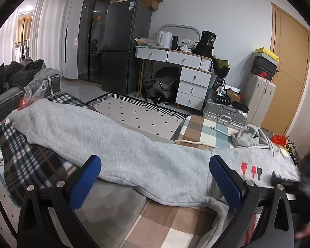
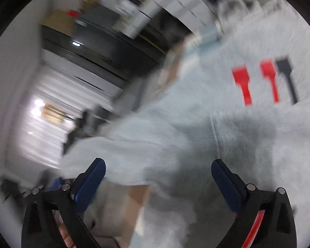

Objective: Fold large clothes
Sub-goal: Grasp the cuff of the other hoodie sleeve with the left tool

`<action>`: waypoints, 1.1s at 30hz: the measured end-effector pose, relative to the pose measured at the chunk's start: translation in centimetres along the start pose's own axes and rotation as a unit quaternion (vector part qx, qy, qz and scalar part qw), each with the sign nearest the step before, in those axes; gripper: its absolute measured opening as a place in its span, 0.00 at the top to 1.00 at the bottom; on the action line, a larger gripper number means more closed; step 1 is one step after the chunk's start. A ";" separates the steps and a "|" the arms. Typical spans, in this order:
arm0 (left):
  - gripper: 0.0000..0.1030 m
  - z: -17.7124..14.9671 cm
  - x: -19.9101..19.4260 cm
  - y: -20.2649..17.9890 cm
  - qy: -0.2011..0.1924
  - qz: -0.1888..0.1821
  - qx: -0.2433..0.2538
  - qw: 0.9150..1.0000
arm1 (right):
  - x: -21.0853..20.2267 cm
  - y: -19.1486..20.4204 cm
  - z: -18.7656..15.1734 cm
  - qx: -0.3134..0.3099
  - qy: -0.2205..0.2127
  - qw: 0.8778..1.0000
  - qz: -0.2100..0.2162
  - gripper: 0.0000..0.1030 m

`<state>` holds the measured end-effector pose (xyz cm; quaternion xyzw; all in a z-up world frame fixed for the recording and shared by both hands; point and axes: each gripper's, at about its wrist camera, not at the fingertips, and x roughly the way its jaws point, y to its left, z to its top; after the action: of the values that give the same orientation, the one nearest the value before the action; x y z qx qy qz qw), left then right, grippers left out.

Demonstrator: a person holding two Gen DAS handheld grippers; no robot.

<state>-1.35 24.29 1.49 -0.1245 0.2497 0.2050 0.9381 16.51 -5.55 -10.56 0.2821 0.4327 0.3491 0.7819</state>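
Note:
A grey hoodie [image 1: 134,144] lies spread on a brown, blue and white checkered cover [image 1: 175,223]. One sleeve stretches left onto a dark plaid blanket [image 1: 26,161], and the hood [image 1: 252,136] is bunched at the far right. My left gripper [image 1: 156,178] is open, its blue pads [image 1: 88,181] standing either side of the sleeve near the armpit without pressing on it. The right wrist view is blurred. It shows my right gripper [image 2: 158,184] open wide just over the hoodie [image 2: 196,113], below its red and black prints [image 2: 266,80]. Nothing is held.
Beyond the cover are a dotted rug [image 1: 138,113], a white drawer desk [image 1: 188,76], a dark fridge [image 1: 124,47] and a silver suitcase [image 1: 223,111]. A white cable [image 1: 188,141] lies by the hoodie. A sofa [image 1: 10,86] and a plastic bag [image 1: 35,88] are at left.

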 end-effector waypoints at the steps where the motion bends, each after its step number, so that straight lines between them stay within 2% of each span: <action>1: 0.01 0.1 0.1 0.6 0.009 -0.001 -0.003 1.000 | -1.8 0.0 -0.4 -0.002 -0.006 1.000 0.020 0.00; 3: 0.01 0.5 0.3 1.9 0.026 -0.005 -0.014 1.000 | -5.5 0.1 -1.9 -0.003 -0.030 0.999 0.041 0.00; 6: 0.01 1.1 -0.1 5.1 0.042 -0.015 -0.048 0.998 | -10.6 0.5 -4.4 -0.025 -0.063 0.997 0.045 0.00; 8: 0.01 1.4 0.0 7.9 0.070 -0.020 -0.083 0.994 | -13.5 0.6 -5.9 -0.047 -0.084 0.995 0.038 0.00; 10: 0.01 2.0 0.0 11.4 0.090 -0.007 -0.122 0.989 | -15.4 0.3 -7.9 -0.072 -0.104 0.991 0.034 0.00; 12: 0.01 2.7 -0.3 14.3 0.091 0.014 -0.153 0.984 | -15.6 0.8 -8.2 -0.081 -0.116 0.990 0.019 0.00; 13: 0.01 3.4 -0.5 16.5 0.096 0.023 -0.181 0.978 | -15.6 0.5 -8.3 -0.079 -0.110 0.991 0.014 0.00; 15: 0.01 4.3 -0.4 18.5 0.109 0.013 -0.204 0.973 | -15.4 1.1 -7.8 -0.077 -0.090 0.993 0.027 0.00; 17: 0.01 4.9 -0.4 20.9 0.108 0.017 -0.238 0.965 | -15.8 1.2 -7.7 -0.079 -0.095 0.992 0.036 0.00; 18: 0.01 4.7 -0.1 21.6 0.112 0.021 -0.254 0.960 | -15.6 1.5 -7.7 -0.082 -0.094 0.991 0.039 0.00; 21: 0.01 4.4 1.6 21.5 0.139 -0.011 -0.275 0.951 | -16.3 2.2 -7.9 -0.099 -0.096 0.989 0.055 0.00; 24: 0.01 4.1 2.9 21.6 0.140 -0.006 -0.307 0.941 | -17.1 2.8 -8.7 -0.113 -0.101 0.986 0.063 0.00; 25: 0.05 4.1 3.1 21.8 0.140 -0.013 -0.315 0.939 | -17.2 3.0 -8.8 -0.116 -0.103 0.986 0.066 0.00; 26: 0.17 4.0 3.7 21.9 0.145 -0.018 -0.327 0.934 | -17.2 3.2 -8.9 -0.119 -0.103 0.985 0.067 0.00; 27: 0.22 4.0 3.8 22.7 0.153 -0.023 -0.336 0.929 | -17.3 3.2 -9.0 -0.121 -0.104 0.985 0.068 0.00; 28: 0.34 3.8 4.4 22.7 0.163 -0.023 -0.352 0.921 | -17.4 3.2 -9.0 -0.121 -0.104 0.985 0.066 0.00; 29: 0.53 3.9 4.5 23.0 0.164 -0.023 -0.360 0.918 | -17.5 3.1 -9.1 -0.120 -0.105 0.985 0.063 0.00; 30: 0.61 4.1 4.5 23.0 0.165 -0.024 -0.363 0.917 | -17.5 2.9 -9.1 -0.119 -0.104 0.986 0.060 0.00; 31: 0.78 4.4 4.4 22.9 0.162 -0.034 -0.366 0.916 | -17.5 2.8 -9.0 -0.116 -0.105 0.986 0.059 0.00; 32: 0.87 4.7 4.3 23.1 0.160 -0.043 -0.367 0.915 | -17.7 2.6 -9.0 -0.113 -0.108 0.986 0.057 0.00; 33: 0.88 5.0 4.1 23.1 0.154 -0.048 -0.369 0.915 | -17.8 2.3 -8.9 -0.108 -0.112 0.986 0.057 0.00</action>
<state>-6.36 47.70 0.54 -0.5038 0.2913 0.2159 0.7840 1.23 -16.97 -4.44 0.2574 0.2852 0.4037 0.8303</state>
